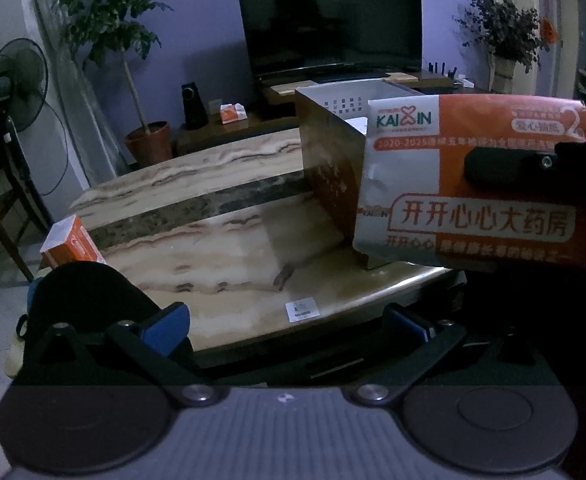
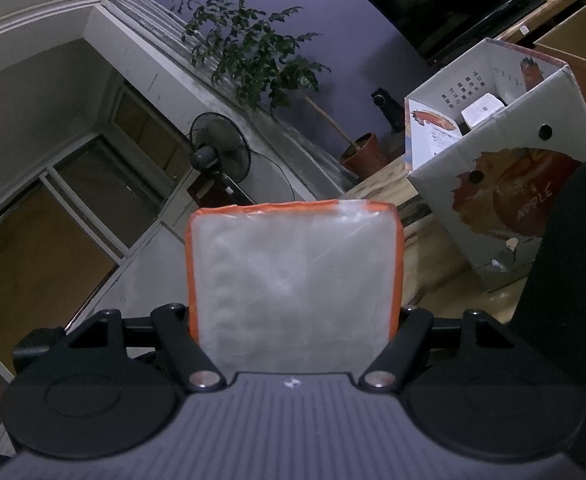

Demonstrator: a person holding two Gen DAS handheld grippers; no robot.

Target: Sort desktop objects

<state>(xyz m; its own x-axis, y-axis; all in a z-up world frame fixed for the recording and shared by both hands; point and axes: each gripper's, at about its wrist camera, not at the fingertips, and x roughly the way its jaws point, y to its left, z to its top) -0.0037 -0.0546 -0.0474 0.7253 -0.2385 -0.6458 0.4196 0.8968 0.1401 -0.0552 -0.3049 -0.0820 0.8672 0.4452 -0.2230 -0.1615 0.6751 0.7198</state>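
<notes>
Two tools are in view. We find the left tool (image 1: pixel 289 326) tilted down over the marbled stone bench (image 1: pixel 221 256), its blue-padded fingers (image 1: pixel 165 328) spread apart with nothing between them. We find the right tool (image 2: pixel 295 320) held nearly level and rolled sideways, clamped on a soft tissue pack (image 2: pixel 295 280) in glossy plastic wrap, orange-edged with a clear face. From the left view we see that pack (image 1: pixel 477 184) aloft just beside the open cardboard box (image 1: pixel 329 152). A second tissue pack (image 1: pixel 73 242) lies at the bench's left edge.
</notes>
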